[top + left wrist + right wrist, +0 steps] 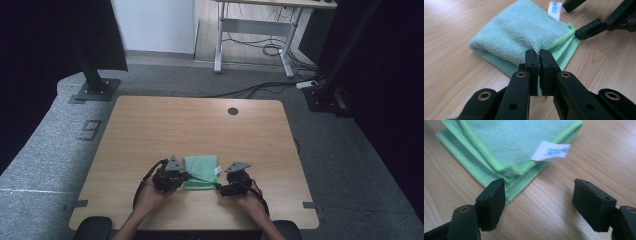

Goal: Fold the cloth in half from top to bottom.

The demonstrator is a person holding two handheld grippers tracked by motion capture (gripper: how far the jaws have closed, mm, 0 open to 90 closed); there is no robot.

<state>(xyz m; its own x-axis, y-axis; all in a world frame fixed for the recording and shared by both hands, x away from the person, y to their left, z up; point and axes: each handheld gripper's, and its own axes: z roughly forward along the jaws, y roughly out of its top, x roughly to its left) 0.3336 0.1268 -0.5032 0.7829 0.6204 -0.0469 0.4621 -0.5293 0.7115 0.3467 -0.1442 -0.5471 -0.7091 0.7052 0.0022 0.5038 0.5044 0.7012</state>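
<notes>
Our left gripper [539, 56] has its two black fingers [532, 62] pinched together on the near edge of the green cloth [524, 32], and a bit of cloth shows in the thin gap between them. Our right gripper [539, 195] has its fingers [492, 200] spread wide. Nothing is between them but bare wood. One finger sits just at the cloth's corner.

From up high we see the big wooden table [200, 125] with a round dark hole [233, 111] near its far edge. The folded cloth [201, 171] lies near our side of the table, between the two grippers [172, 177] [235, 182]. Beyond the table stands a white desk [260, 30] with cables on the grey floor under it.

The high view is too far off to show the cloth's layers. Up close, in the right gripper view, we see several folded layers with bright green stitched edges [486, 157].

A small white tag [550, 153] sticks out from the cloth. It has blue print on it, but we cannot read it.
</notes>
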